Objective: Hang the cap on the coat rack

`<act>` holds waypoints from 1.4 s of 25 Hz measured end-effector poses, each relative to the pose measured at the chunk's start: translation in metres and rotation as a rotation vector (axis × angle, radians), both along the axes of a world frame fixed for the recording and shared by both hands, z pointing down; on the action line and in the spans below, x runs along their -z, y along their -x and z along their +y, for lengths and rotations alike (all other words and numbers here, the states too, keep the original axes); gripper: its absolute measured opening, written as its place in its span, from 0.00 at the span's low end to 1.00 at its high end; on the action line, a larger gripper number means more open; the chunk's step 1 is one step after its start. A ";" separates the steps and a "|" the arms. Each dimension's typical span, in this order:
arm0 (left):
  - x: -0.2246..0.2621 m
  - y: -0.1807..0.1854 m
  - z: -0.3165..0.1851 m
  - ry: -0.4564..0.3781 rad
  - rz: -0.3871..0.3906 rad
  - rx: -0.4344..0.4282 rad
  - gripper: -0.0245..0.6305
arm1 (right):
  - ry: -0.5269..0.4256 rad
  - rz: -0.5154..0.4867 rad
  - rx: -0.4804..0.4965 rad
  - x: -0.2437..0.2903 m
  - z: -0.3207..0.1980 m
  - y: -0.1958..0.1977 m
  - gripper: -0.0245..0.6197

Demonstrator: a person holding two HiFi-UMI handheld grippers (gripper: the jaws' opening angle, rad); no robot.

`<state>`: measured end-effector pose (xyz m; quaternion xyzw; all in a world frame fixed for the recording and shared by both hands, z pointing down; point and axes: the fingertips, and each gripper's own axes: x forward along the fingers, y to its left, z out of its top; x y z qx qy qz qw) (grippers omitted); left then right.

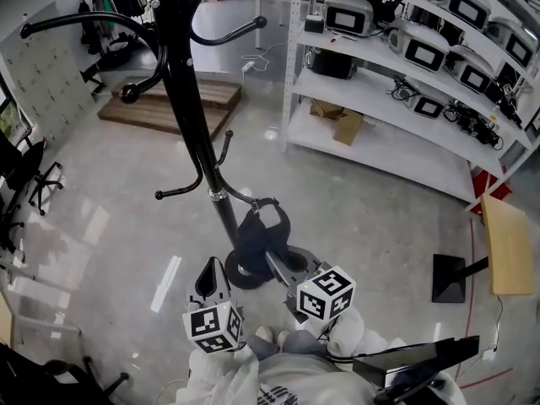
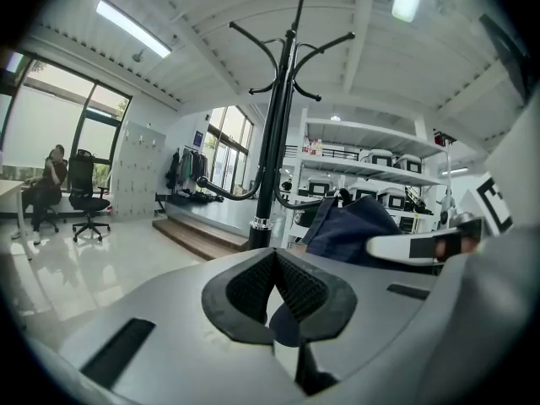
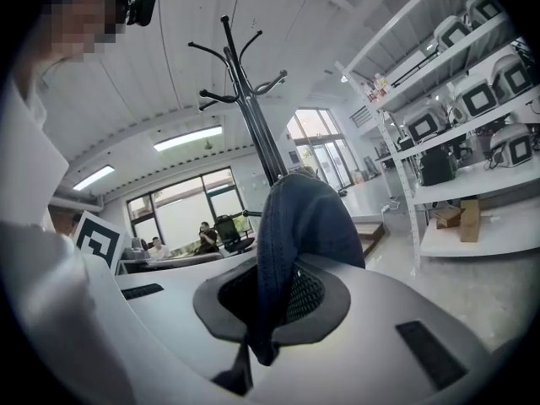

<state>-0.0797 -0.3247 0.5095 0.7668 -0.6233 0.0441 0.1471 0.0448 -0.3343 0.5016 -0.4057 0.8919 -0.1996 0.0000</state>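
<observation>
The black coat rack point(image 1: 190, 99) rises from a round base on the floor just ahead of me, with curved hooks at several heights. My right gripper point(image 1: 272, 258) is shut on a dark navy cap point(image 1: 257, 226), held low beside the pole and above the base. In the right gripper view the cap point(image 3: 299, 218) fills the shut jaws of the gripper point(image 3: 278, 285), with the rack point(image 3: 253, 125) behind it. My left gripper point(image 1: 213, 267) hangs to the cap's left, shut and empty. In the left gripper view the gripper point(image 2: 274, 256) points at the rack point(image 2: 274, 159), and the cap point(image 2: 354, 230) is at the right.
White shelving point(image 1: 405, 83) loaded with devices stands to the right. A wooden platform point(image 1: 169, 104) lies behind the rack. Office chairs point(image 1: 34, 175) stand at the left, and a wooden board point(image 1: 506, 243) and a black stand point(image 1: 451, 277) at the right. A seated person point(image 2: 51, 180) is far off.
</observation>
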 end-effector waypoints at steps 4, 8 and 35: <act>-0.002 0.001 -0.004 0.005 -0.001 0.011 0.02 | 0.008 -0.003 0.015 -0.004 -0.005 0.003 0.07; -0.002 0.003 -0.007 0.006 0.001 0.020 0.02 | 0.015 -0.003 0.026 -0.005 -0.010 0.006 0.07; -0.019 0.020 -0.015 0.049 -0.001 0.066 0.02 | 0.065 0.005 0.033 -0.033 -0.039 0.019 0.07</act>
